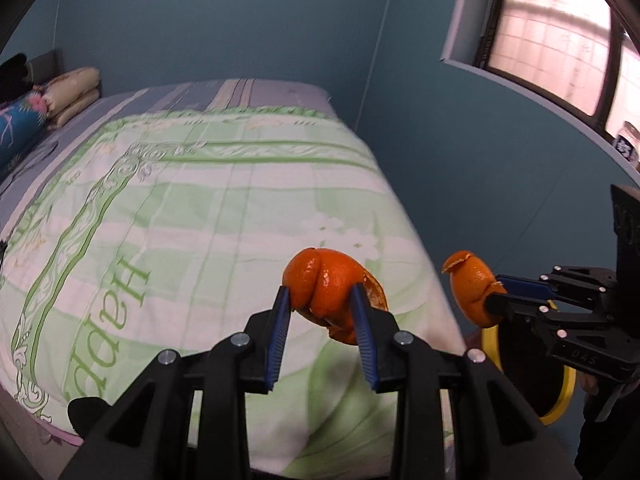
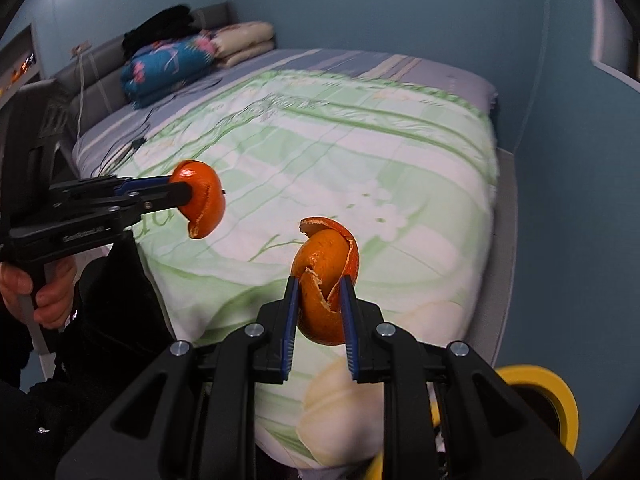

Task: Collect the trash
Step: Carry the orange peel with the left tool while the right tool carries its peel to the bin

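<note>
My left gripper (image 1: 321, 294) is shut on a curled piece of orange peel (image 1: 320, 276), which hangs in the air above the foot of the bed. To its right in the same view, my right gripper (image 1: 496, 294) is shut on a second orange peel (image 1: 468, 292). In the right wrist view that second peel (image 2: 326, 256) sits pinched between the blue pads of my right gripper (image 2: 319, 282). My left gripper (image 2: 186, 192) comes in from the left there with its peel (image 2: 206, 200). A yellow-rimmed bin (image 1: 489, 344) (image 2: 560, 392) stands on the floor past the bed's corner, partly hidden behind the grippers.
A bed with a green and white quilt (image 1: 200, 208) (image 2: 320, 152) fills both views. Folded blankets (image 2: 172, 64) lie at its head. Blue walls close in behind and to the right, with a window (image 1: 560, 28) and a jar (image 1: 628, 140) on its sill. A person's hand (image 2: 52, 300) holds the left gripper's handle.
</note>
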Tool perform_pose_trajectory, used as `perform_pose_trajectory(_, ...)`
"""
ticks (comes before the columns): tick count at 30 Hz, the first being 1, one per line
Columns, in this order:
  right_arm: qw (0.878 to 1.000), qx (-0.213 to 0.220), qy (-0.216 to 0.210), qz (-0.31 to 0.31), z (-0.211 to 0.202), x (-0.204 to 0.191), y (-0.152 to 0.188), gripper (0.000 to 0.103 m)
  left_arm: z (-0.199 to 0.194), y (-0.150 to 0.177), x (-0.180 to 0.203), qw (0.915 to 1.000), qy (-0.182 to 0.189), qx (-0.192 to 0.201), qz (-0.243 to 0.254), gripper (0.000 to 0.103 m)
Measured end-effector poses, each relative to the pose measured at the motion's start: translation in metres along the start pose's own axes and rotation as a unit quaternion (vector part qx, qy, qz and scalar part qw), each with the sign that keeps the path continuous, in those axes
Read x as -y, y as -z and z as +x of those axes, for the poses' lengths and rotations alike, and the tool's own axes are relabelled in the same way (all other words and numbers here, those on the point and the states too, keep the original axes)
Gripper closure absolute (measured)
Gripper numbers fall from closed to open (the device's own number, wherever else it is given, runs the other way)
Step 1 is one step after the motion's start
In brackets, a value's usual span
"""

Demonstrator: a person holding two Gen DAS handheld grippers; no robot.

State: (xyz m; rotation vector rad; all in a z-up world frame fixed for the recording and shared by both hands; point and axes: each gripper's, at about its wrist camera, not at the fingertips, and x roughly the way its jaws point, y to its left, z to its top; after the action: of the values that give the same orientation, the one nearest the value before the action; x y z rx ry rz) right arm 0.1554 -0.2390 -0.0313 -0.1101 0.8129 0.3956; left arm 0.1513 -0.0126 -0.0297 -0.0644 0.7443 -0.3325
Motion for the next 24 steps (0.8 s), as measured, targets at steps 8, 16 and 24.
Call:
perform_pose_trajectory(8,0.997,0.045,0.048,0.050,-0.055,0.047,0.027,0.084,-0.018,-0.009,0.072,0.9970,0.037,0.041,0.054,0.074)
perform_pose_trajectory(16,0.988,0.066,0.093,0.106,-0.091,0.093,0.061,0.084,-0.023,-0.010,0.135,0.9905,0.063,0.058,0.108,0.074)
perform_pose_trajectory(24,0.980,0.070,0.132,0.134,-0.110,0.117,0.093,0.084,-0.019,-0.010,0.191,0.9822,0.090,0.063,0.153,0.073)
